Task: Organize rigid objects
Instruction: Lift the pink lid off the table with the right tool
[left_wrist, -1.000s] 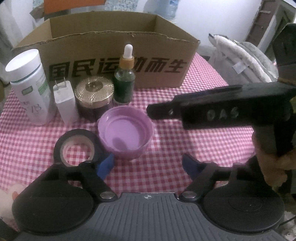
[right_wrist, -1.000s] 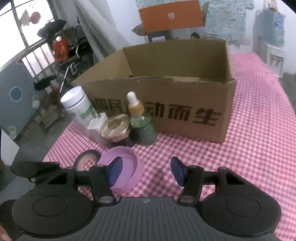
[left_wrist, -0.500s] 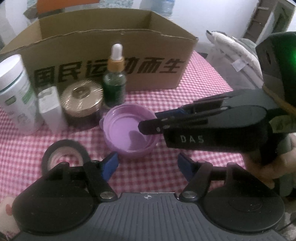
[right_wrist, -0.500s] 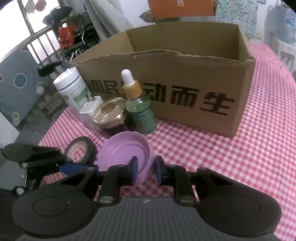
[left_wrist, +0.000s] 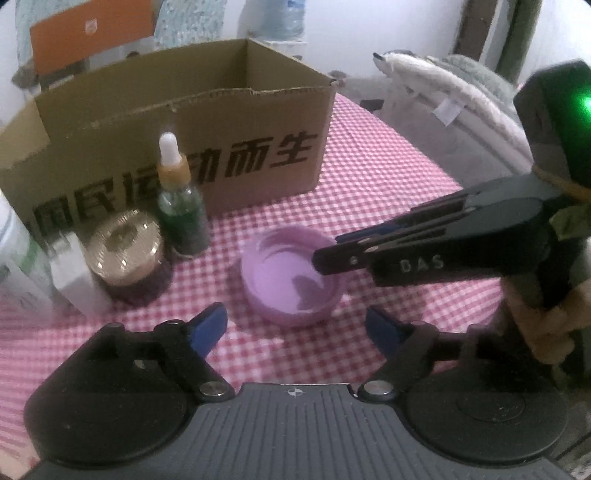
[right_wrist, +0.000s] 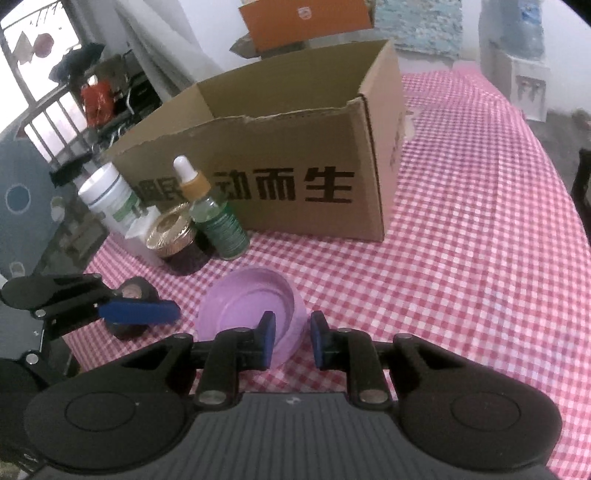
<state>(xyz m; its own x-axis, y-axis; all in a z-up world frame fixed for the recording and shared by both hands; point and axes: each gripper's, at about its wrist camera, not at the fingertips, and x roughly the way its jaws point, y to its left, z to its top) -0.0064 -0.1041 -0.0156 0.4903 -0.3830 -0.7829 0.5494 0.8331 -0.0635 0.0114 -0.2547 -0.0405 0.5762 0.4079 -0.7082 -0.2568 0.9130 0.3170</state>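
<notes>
Purple lid (right_wrist: 255, 310) lies on my checked table (right_wrist: 461, 258), at five o'clock from the dropper bottle (right_wrist: 218, 218). My left hand-held gripper (left_wrist: 295, 326), jaws just widened, stands apart before it; my right hand-held gripper (right_wrist: 293, 341) clamps its rim.

The right gripper (right_wrist: 291, 339), a second ago open and clear of the shallow round purple plastic lid (right_wrist: 251, 314), now has its jaws closed onto the lid's near right rim, one blue pad inside the wall and one outside. The lid now sits further right on the red-and-white checked worktop (right_wrist: 461, 258), away from the gold-lidded dark jar (left_wrist: 127, 254) and black tape roll (right_wrist: 129, 295) it was beside. The left gripper (left_wrist: 295, 328) has just been opening its jaws wider, with nothing between them. The tape roll is no longer in the left wrist view.
</notes>
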